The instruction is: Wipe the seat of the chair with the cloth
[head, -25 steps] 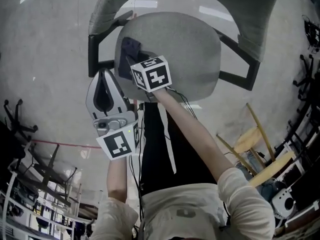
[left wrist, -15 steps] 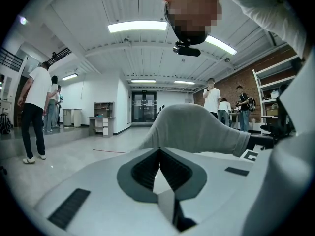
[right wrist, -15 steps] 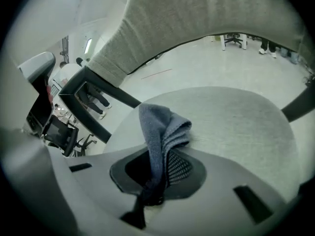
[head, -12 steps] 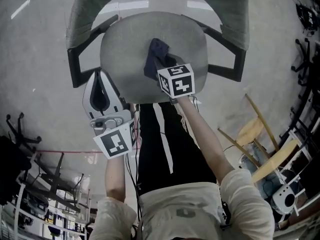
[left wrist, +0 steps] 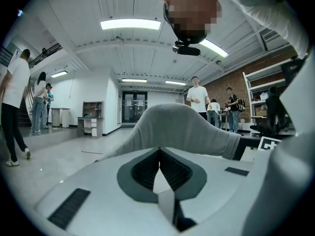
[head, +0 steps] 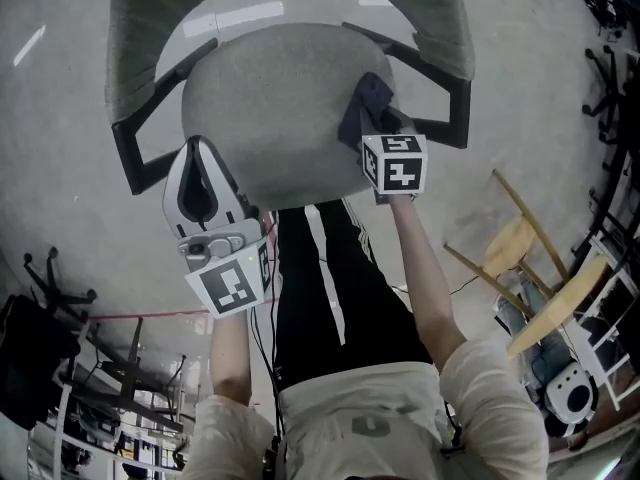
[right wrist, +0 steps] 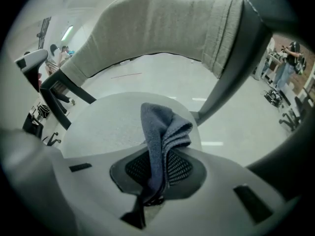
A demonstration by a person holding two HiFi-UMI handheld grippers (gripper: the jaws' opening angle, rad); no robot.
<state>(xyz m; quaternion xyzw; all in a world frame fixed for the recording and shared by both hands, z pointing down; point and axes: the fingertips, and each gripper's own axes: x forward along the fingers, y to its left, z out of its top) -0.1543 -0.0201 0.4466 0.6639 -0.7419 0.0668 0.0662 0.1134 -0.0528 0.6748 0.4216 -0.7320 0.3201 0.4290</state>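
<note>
The chair's round grey seat (head: 270,108) fills the top of the head view, with the grey backrest (head: 150,28) behind it. My right gripper (head: 372,133) is at the seat's right edge, shut on a dark blue cloth (head: 365,103) that rests on the seat. In the right gripper view the folded cloth (right wrist: 165,132) stands up from between the jaws of the right gripper (right wrist: 156,163), over the seat (right wrist: 103,127). My left gripper (head: 197,153) hangs by the seat's front left edge, shut and empty; its closed tips (left wrist: 158,154) point toward the backrest (left wrist: 177,127).
Black armrests (head: 135,143) (head: 455,103) flank the seat. Wooden chairs (head: 520,258) stand on the floor at the right, dark chair bases (head: 45,268) and shelving (head: 90,408) at the lower left. Several people (left wrist: 199,97) stand across the room.
My right gripper has dragged the cloth across the seat from its left side to its right edge. The left gripper has stayed about where it was.
</note>
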